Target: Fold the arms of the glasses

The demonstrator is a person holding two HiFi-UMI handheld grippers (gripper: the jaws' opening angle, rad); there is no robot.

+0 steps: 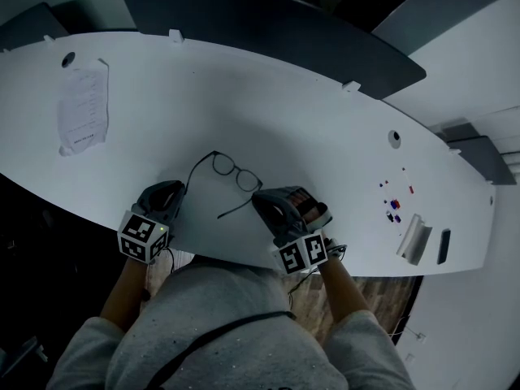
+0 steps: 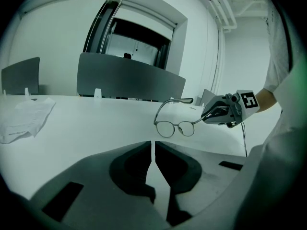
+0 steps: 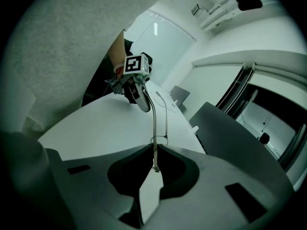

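Grey knitted sweater (image 1: pixel 227 323) crossed by a dark strap (image 1: pixel 213 331) fills the bottom of head view. Both forearms reach forward from it over the near edge of a long white curved table (image 1: pixel 268 112).

Thin dark round-lens wire glasses (image 1: pixel 236 171) lie at that near edge between the two grippers, both arms spread open. Head view only: one arm curves off toward the left gripper (image 1: pixel 172 193); the other runs straight back toward the person, past the right gripper (image 1: pixel 260 199).

Right gripper view alone shows the grip: jaws closed on one thin arm of the glasses, its end poking into the hollow behind the pads. Left gripper view shows the lenses upright and the right gripper's tip on that arm just beside a lens. Whether the rims touch the table is unclear. Same view: left jaws closed together, nothing between them, glasses ahead and apart.

Table load, head view:
- printed white paper sheet (image 1: pixel 83 108), far left of the glasses
- small red and blue bits (image 1: pixel 394 205), white block (image 1: pixel 413 238) and dark bar (image 1: pixel 443 246), far right of the glasses
- dark grey panel (image 1: pixel 268 23), beyond the glasses

Pose: both grippers tilt nose-down, marker cubes toward the person.
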